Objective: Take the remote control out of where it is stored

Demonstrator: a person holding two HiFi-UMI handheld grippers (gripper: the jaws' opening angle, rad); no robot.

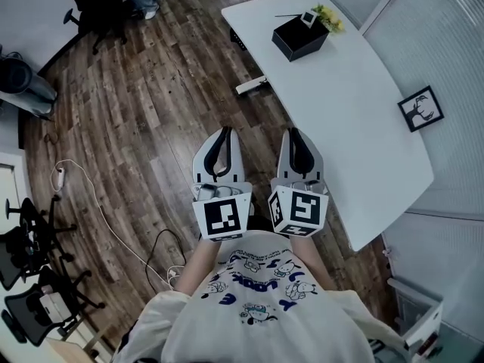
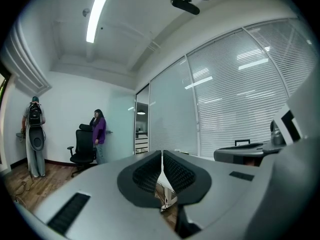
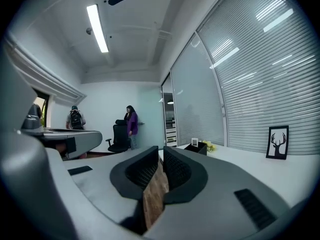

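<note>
No remote control can be made out in any view. A black open box (image 1: 300, 36) stands at the far end of the white table (image 1: 355, 127), with a small marker card and a thin stick poking out of it; the right gripper view shows the same box (image 3: 200, 147) far ahead. My left gripper (image 1: 221, 138) and right gripper (image 1: 296, 138) are held side by side over the wood floor, just left of the table's near edge. Both are shut, with nothing between the jaws. In their own views the left gripper (image 2: 162, 171) and right gripper (image 3: 161, 166) show bare ribbed pads.
Yellow flowers (image 1: 330, 17) lie behind the box. A framed deer picture (image 1: 420, 109) stands at the table's right edge. Office chairs (image 1: 30, 278) crowd the lower left, and a white cable (image 1: 98, 218) crosses the floor. Two people (image 2: 98, 134) stand far off by a black chair (image 2: 82, 151).
</note>
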